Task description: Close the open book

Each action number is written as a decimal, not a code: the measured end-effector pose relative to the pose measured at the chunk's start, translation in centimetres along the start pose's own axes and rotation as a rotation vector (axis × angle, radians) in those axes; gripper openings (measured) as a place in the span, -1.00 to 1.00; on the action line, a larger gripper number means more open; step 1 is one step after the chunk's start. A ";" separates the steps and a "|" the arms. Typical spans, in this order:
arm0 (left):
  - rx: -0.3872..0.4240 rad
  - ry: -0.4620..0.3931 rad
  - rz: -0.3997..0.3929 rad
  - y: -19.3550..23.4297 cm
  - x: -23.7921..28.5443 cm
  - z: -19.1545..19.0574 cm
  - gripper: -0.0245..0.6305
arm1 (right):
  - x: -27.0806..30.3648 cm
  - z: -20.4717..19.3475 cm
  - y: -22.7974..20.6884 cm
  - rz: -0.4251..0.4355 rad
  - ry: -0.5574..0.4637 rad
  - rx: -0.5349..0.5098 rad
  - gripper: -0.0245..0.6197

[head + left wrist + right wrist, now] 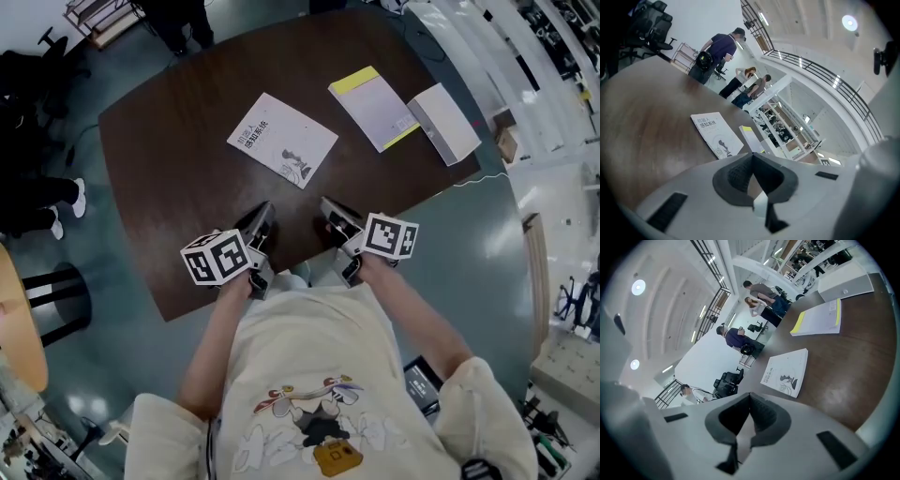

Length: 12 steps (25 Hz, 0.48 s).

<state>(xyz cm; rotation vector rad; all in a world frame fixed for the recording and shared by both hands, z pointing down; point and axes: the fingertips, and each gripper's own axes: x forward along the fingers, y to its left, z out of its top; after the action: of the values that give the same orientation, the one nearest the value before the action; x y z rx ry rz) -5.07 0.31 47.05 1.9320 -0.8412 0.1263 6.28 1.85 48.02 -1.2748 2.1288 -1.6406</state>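
Seemingly the book (282,140) already lies closed; the left tool (262,217) and right tool (333,214) are both pinched shut, empty, so a needless push could skid it across the worktop (169,169).

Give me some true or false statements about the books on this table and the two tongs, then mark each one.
1. The white book with dark print on its cover lies closed on the table. True.
2. The left tongs are gripping the white book. False: they are shut on nothing and sit apart from the book, by the table's near edge.
3. The right tongs are shut and empty. True.
4. The yellow-edged book is stacked on top of the white book. False: it lies flat on the table apart from it, to its right in the head view.
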 end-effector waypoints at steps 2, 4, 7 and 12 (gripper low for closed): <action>0.042 0.006 0.057 0.8 -1.3 -0.8 -0.91 | -0.1 -0.9 0.5 -0.006 0.005 -0.010 -0.90; 0.072 0.009 0.099 1.2 -2.6 -1.6 -0.91 | -0.1 -2.0 0.9 -0.015 0.015 -0.027 -0.90; 0.104 -0.011 0.146 1.5 -4.5 -2.5 -0.91 | 0.1 -3.6 1.3 -0.026 0.042 -0.054 -0.90; 0.164 -0.011 0.174 0.7 -5.9 -3.7 -0.91 | 0.5 -5.0 2.1 -0.020 0.077 -0.097 -0.90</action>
<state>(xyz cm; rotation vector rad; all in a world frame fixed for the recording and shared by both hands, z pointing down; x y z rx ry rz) -8.94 6.10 46.92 2.0100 -1.0329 0.2972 1.92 5.17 48.30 -1.2841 2.2743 -1.6380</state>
